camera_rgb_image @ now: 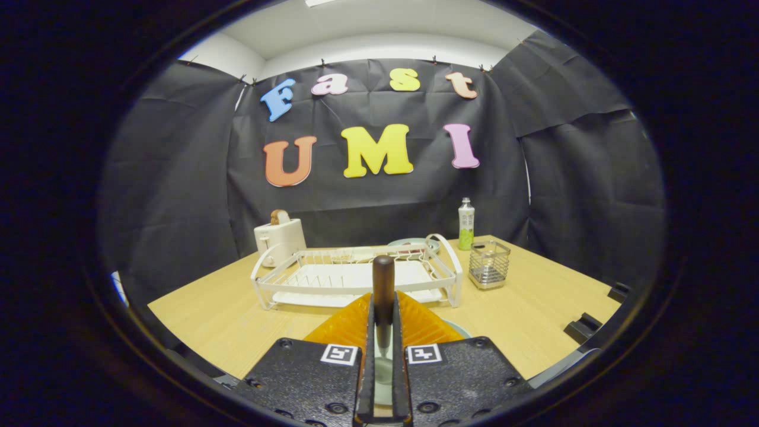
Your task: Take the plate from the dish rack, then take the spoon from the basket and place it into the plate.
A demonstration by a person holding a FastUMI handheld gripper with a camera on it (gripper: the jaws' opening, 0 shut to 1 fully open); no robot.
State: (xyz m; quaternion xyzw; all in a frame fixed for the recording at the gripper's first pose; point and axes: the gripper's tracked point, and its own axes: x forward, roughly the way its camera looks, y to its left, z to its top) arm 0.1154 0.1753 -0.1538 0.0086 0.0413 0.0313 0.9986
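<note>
My gripper (pixel 383 305) is shut on the spoon (pixel 383 279). Its dark brown handle sticks up between the orange fingers (pixel 350 325), and its metal shaft runs down in the gap between them. A pale plate (pixel 458 328) lies on the wooden table under the fingers; a sliver of its rim shows to the right of them, and more of it shows in the gap below the spoon. Beyond the fingers stands the white dish rack (pixel 356 279) with no plate in its slots. To the right of the rack is the wire mesh basket (pixel 489 264).
A white toaster (pixel 278 237) holding a slice of bread stands behind the rack's left end. A green-and-white bottle (pixel 466 222) is behind the basket. A pale round dish (pixel 415 242) lies behind the rack. Black brackets (pixel 584 326) sit along the table's right edge.
</note>
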